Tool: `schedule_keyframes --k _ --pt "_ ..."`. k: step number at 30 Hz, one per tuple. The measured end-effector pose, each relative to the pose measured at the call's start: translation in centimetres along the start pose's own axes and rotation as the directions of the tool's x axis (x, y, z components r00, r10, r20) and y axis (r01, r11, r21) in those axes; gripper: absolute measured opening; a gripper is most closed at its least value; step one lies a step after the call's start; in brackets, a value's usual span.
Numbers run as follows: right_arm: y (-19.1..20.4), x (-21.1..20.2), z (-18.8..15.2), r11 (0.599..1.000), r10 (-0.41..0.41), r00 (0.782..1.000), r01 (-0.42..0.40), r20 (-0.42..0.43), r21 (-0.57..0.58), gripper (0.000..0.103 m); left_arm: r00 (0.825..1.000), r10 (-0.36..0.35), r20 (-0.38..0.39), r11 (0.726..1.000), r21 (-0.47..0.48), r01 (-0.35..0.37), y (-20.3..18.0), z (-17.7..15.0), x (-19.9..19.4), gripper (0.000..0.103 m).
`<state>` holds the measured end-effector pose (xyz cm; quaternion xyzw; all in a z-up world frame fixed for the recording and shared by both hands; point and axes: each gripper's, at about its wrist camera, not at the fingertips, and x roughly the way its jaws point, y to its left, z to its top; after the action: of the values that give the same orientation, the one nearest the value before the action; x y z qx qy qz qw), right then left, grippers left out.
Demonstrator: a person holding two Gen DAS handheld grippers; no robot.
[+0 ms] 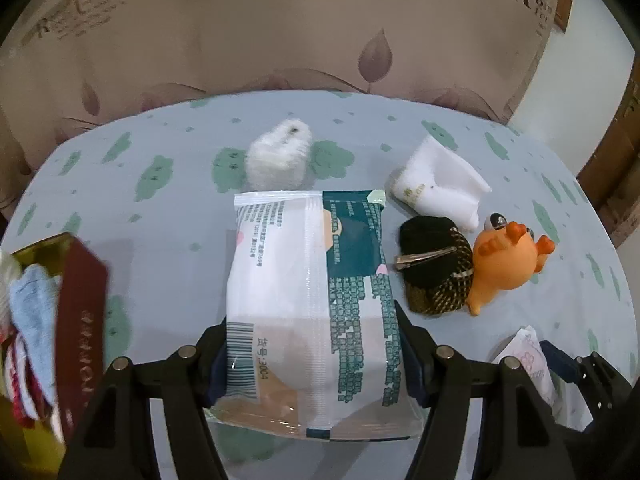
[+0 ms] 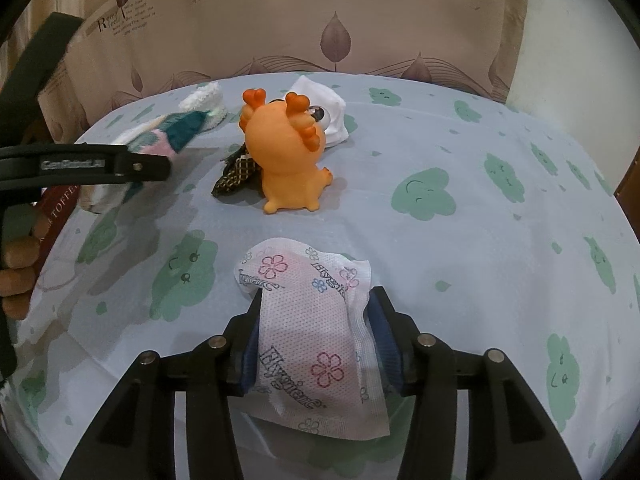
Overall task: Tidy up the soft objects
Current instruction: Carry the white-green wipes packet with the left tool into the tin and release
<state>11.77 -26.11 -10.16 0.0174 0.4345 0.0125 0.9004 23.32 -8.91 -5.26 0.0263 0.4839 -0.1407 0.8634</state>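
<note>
Left wrist view, from the left: a gold-lined box with a dark red lid (image 1: 76,300) already holds folded cloths. The left gripper (image 1: 312,360) clenches a white-and-green plastic tissue pack (image 1: 308,304) above the cloud-print tablecloth (image 1: 168,216). On the cloth lie one fluffy white plush (image 1: 278,156), one black-and-gold fabric hair clip (image 1: 436,268), one folded white cloth (image 1: 440,184) and one orange rubber toy (image 1: 504,264). The right gripper (image 2: 316,336) grasps one flower-printed white wipe sachet (image 2: 316,344).

The slick pack could slip from its narrow side grip, I judge, or catch the upright lid on the way in.
</note>
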Motion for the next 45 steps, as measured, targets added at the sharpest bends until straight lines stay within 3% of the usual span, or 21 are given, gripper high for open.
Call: schedule_keyframes --k 25,45 --pt "0.1 0.0 0.0 1.000 -0.004 1.000 0.004 -0.001 -0.005 0.048 0.991 0.111 0.079 0.989 -0.108 -0.102 6.6 -1.5 -8.3 0.069" --pt "0.1 0.0 0.0 1.000 0.002 1.000 -0.002 -0.003 -0.009 0.051 0.962 0.265 0.060 0.941 -0.233 -0.244 17.0 -4.2 -12.0 0.069"
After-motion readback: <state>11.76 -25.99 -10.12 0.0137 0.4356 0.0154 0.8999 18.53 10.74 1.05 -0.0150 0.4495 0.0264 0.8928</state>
